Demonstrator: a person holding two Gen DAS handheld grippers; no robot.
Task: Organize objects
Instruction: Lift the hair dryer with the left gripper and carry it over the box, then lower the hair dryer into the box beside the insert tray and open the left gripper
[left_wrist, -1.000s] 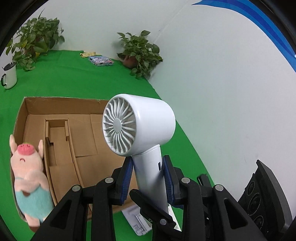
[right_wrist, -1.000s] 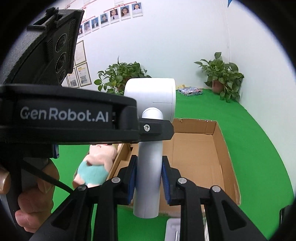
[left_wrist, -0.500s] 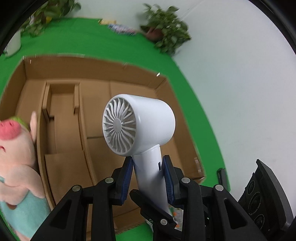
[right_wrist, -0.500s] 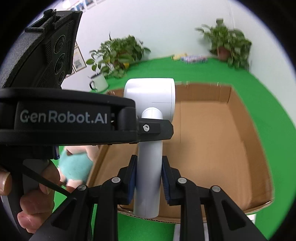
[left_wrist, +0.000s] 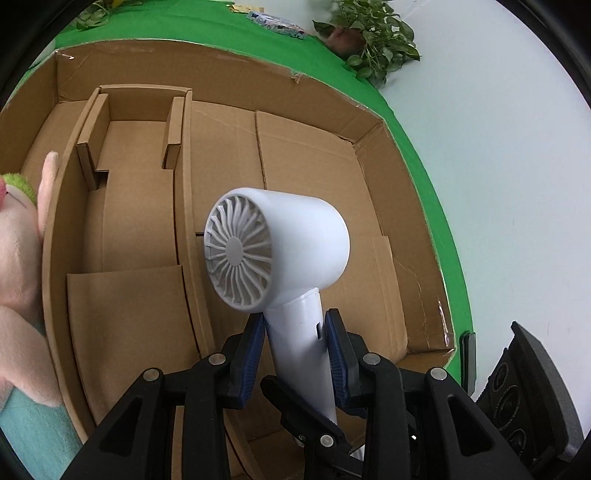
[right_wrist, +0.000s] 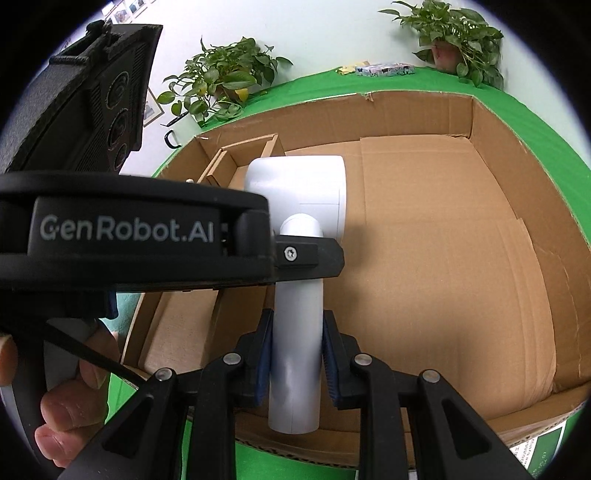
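Note:
A white hair dryer (left_wrist: 288, 251) with a grey ribbed grille hangs over the open cardboard box (left_wrist: 332, 155). My left gripper (left_wrist: 295, 332) is shut on its handle just under the head, blue pads pressing both sides. My right gripper (right_wrist: 295, 332) is shut on the same handle (right_wrist: 295, 369) lower down, near its end. In the right wrist view the left gripper (right_wrist: 295, 254) crosses in front of the dryer head (right_wrist: 299, 192). A pink pig plush (left_wrist: 14, 258) in a teal outfit leans at the box's left wall.
Cardboard divider inserts (left_wrist: 136, 155) fill the box's left part; its right part (right_wrist: 443, 240) is bare floor. Potted plants (right_wrist: 221, 81) (left_wrist: 369, 33) and a patterned packet (right_wrist: 384, 69) stand on the green cloth behind. A person's hand (right_wrist: 66, 406) holds the left gripper. A printed leaflet (right_wrist: 535, 450) lies by the box's near corner.
Both grippers have come down with the hair dryer and tipped further downward. The dryer, earlier above the box's near edge, now hangs over the box's inside. Both grips are unchanged.

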